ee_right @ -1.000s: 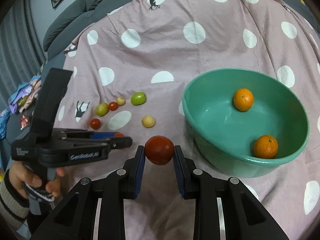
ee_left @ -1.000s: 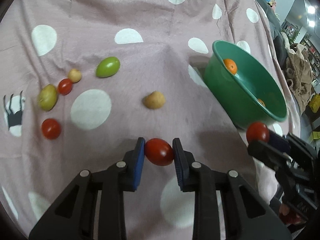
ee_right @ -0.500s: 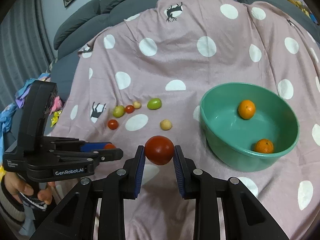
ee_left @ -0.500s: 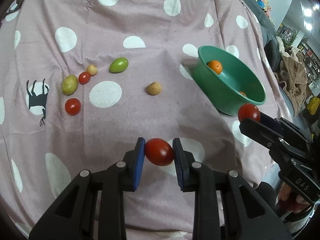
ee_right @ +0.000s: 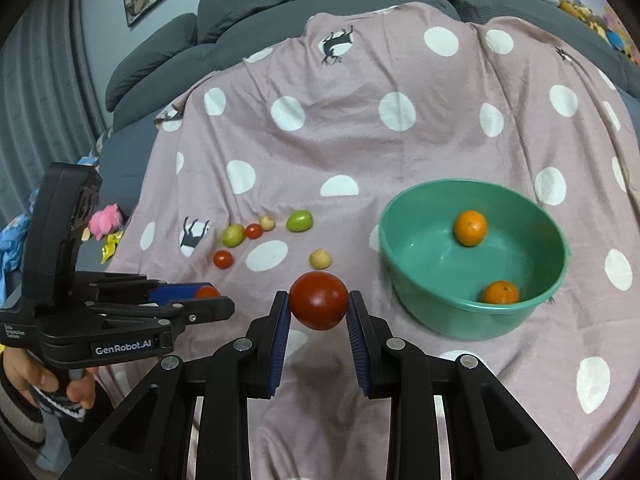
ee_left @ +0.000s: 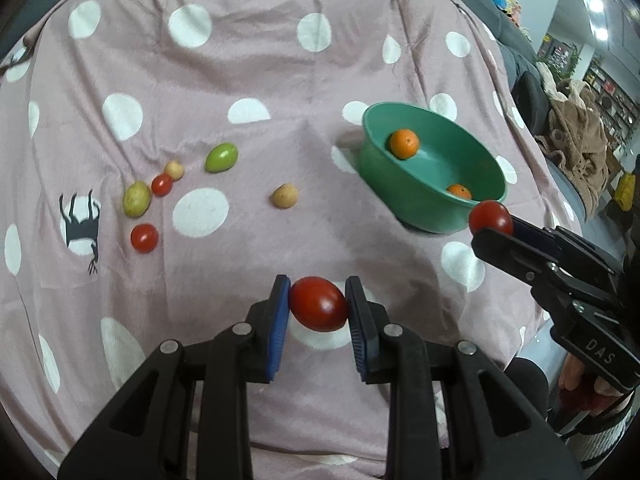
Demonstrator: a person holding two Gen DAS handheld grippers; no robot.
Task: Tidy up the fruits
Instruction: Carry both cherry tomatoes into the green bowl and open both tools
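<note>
Left wrist view: left gripper (ee_left: 318, 310) is clamped on an oval red tomato (ee_left: 318, 309) at lower center. Right gripper (ee_left: 491, 226) pinches a round red tomato (ee_left: 490, 217) at right, beside the green bowl (ee_left: 400, 188) holding two oranges (ee_left: 404, 143). Six small fruits (ee_left: 221, 157) sit loose on the dotted blanket (ee_left: 256, 60), center-left.
</note>
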